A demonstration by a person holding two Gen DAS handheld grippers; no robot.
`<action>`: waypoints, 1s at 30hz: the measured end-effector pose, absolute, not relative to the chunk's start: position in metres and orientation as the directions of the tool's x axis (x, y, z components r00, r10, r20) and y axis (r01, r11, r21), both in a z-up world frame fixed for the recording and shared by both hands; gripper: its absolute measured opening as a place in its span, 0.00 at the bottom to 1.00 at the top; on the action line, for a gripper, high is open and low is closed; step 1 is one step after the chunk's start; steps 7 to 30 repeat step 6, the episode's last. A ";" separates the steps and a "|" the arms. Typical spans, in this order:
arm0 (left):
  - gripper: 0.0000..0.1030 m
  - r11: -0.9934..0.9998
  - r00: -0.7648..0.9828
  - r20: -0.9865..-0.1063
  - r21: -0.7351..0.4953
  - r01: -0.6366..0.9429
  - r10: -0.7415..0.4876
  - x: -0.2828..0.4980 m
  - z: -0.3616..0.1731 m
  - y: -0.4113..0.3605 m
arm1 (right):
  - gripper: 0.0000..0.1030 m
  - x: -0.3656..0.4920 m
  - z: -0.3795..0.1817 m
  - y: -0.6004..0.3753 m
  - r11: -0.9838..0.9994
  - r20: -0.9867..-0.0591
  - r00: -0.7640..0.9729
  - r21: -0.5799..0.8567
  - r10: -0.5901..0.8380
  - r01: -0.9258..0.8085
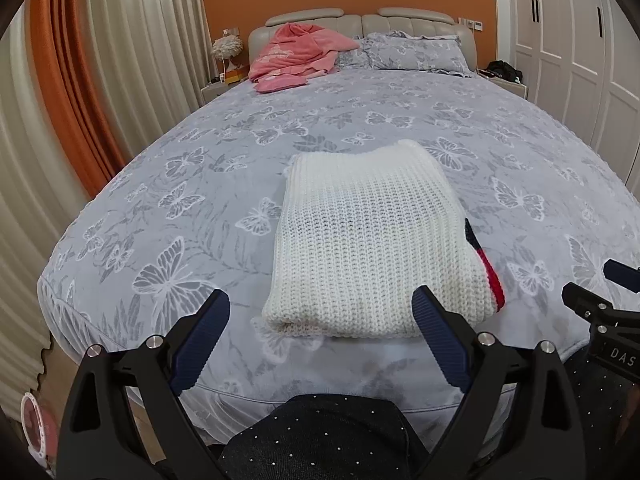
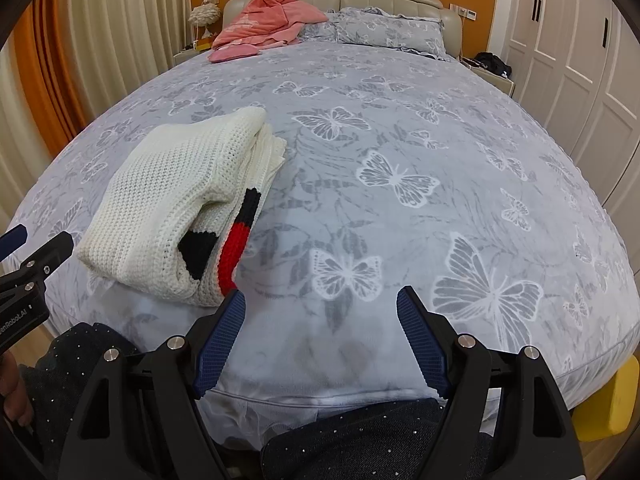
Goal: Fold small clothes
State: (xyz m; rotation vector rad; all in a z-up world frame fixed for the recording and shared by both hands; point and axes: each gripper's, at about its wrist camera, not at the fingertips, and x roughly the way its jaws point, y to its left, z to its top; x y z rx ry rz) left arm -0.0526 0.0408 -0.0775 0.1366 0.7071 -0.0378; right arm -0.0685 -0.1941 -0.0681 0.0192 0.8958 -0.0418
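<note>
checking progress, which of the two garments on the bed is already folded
The white knit sweater near the foot edge, a neat rectangle; the pink garment lies crumpled by the headboard.

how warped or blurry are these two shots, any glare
Left wrist view: strong fisheye bulge, dark corner vignette, the grey butterfly-print bedspread curves like a dome, the folded white knit sweater stays sharp. Right wrist view: same warp, soft even light, no glare.

Even, soft indoor light; faint shadows; sharp focus; strong fisheye bending, dark vignette at corners.
</note>
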 end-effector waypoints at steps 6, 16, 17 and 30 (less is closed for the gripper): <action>0.87 0.992 0.747 -0.664 0.111 0.055 0.033 -0.050 -0.079 0.044 | 0.74 -0.069 -0.068 -0.194 0.999 -0.778 0.627 -0.001 -0.029 0.045; 0.87 0.992 0.747 -0.664 0.111 0.055 0.033 -0.050 -0.079 0.044 | 0.74 -0.069 -0.068 -0.194 0.999 -0.778 0.627 -0.001 -0.029 0.045; 0.87 0.992 0.747 -0.664 0.111 0.055 0.033 -0.050 -0.079 0.044 | 0.74 -0.069 -0.068 -0.194 0.999 -0.778 0.627 -0.001 -0.029 0.045; 0.87 0.992 0.747 -0.664 0.111 0.055 0.033 -0.050 -0.079 0.044 | 0.74 -0.069 -0.068 -0.194 0.999 -0.778 0.627 -0.001 -0.029 0.045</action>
